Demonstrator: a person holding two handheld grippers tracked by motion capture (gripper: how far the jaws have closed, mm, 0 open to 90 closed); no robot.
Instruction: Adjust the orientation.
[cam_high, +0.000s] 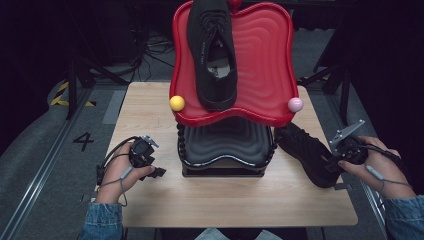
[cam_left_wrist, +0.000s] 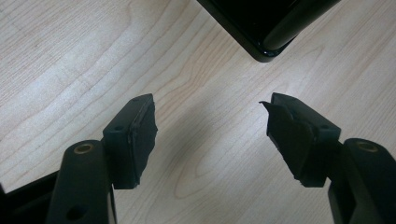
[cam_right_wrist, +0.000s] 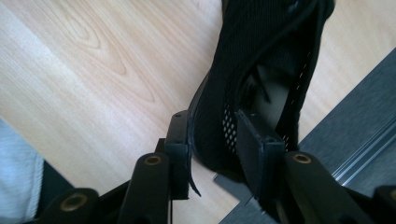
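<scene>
On the near side of the light wooden table (cam_high: 150, 200), the left tongs (cam_left_wrist: 210, 128) rest low over bare wood, jaws spread wide with nothing between them. To the right, the right tongs (cam_right_wrist: 212, 140) have the heel wall of a black mesh sneaker (cam_high: 307, 152) between their jaws, one pad outside and one inside the opening; whether the pads press on it I cannot tell. That sneaker lies on the table just beside the black lower tray (cam_high: 225, 150) of a two-tier rack. Farther back, the red upper tray (cam_high: 265, 65) carries a second black sneaker (cam_high: 212, 50), with a yellow ball (cam_high: 177, 103) and a pink ball (cam_high: 295, 104) at its front corners.
</scene>
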